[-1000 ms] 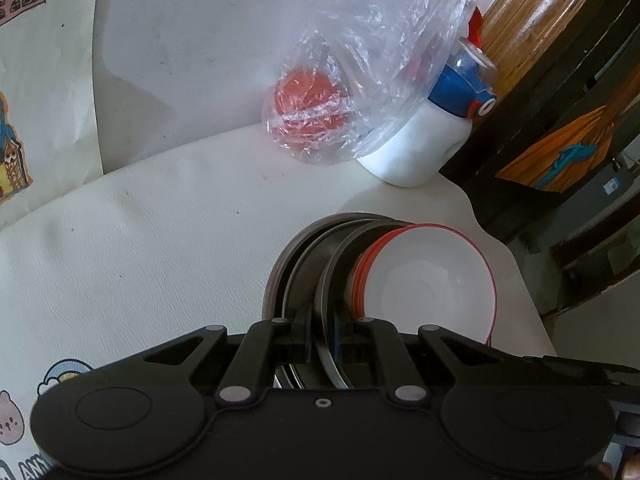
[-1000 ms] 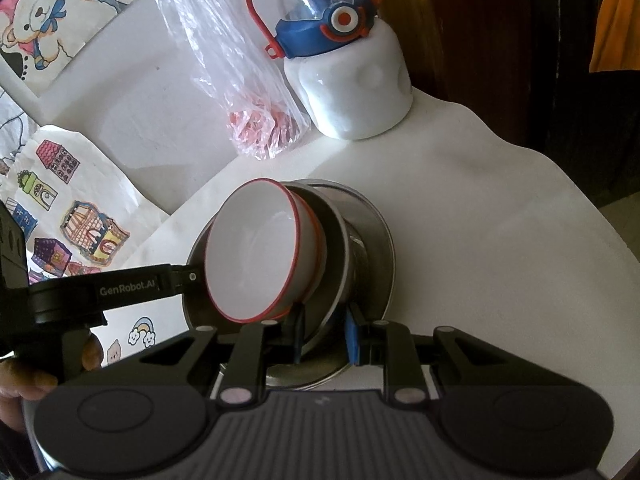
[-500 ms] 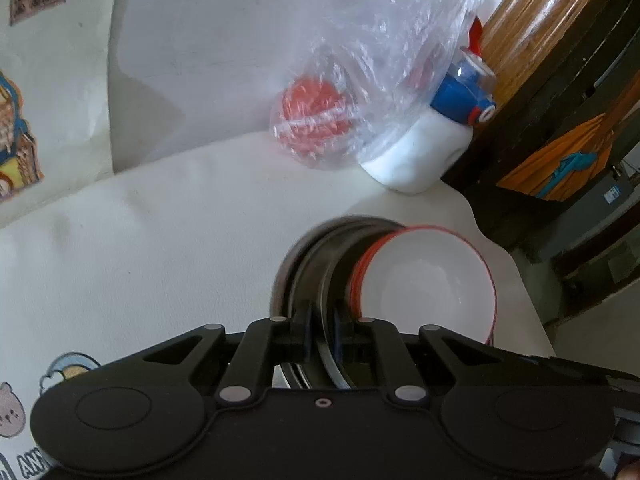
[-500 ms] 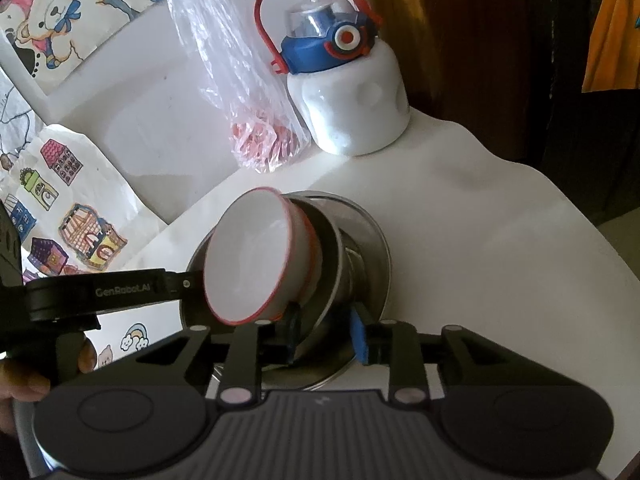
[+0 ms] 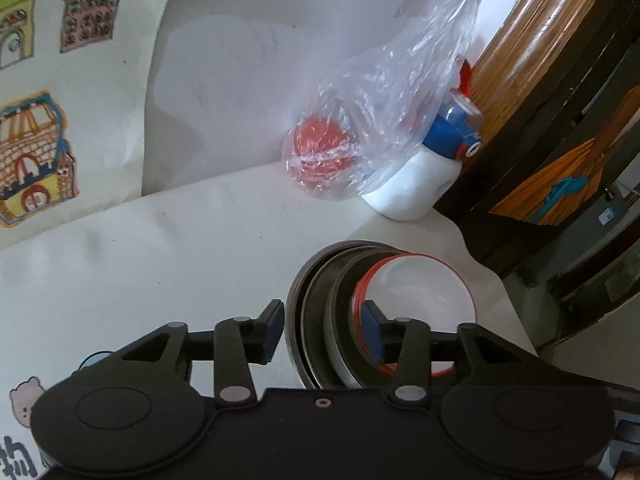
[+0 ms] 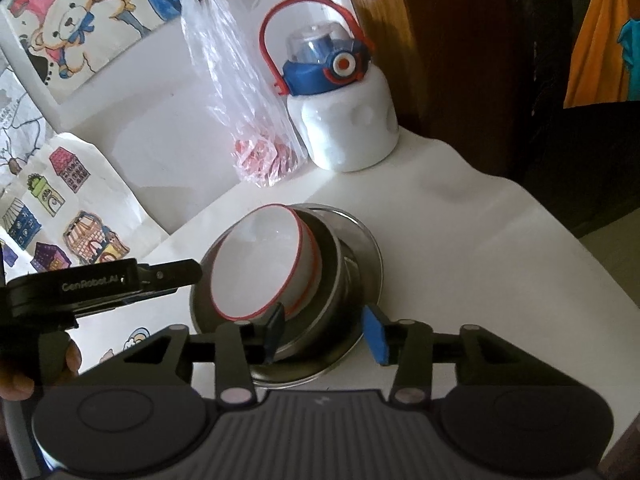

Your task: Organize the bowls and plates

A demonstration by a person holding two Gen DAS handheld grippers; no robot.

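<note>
both the left gripper (image 5: 324, 334) and right gripper (image 6: 323, 334) are spread around the nested red-rimmed bowl (image 6: 260, 262), steel bowl (image 6: 340, 280) and steel plate (image 6: 370, 256) near the table's (image 6: 480, 264) far-right corner, so a nudge could tip them.

White tabletop (image 6: 500, 240) with a wavy far edge, pushed against a pale wall (image 5: 248, 80). Cartoon stickers of houses (image 5: 28, 160) and a teddy bear (image 6: 64, 28) stuck on that wall. Brown wooden post (image 5: 532, 28) and dark woodwork at the right. Orange cloth (image 6: 600, 40) beyond. Soft daylight, faint shadows.
</note>
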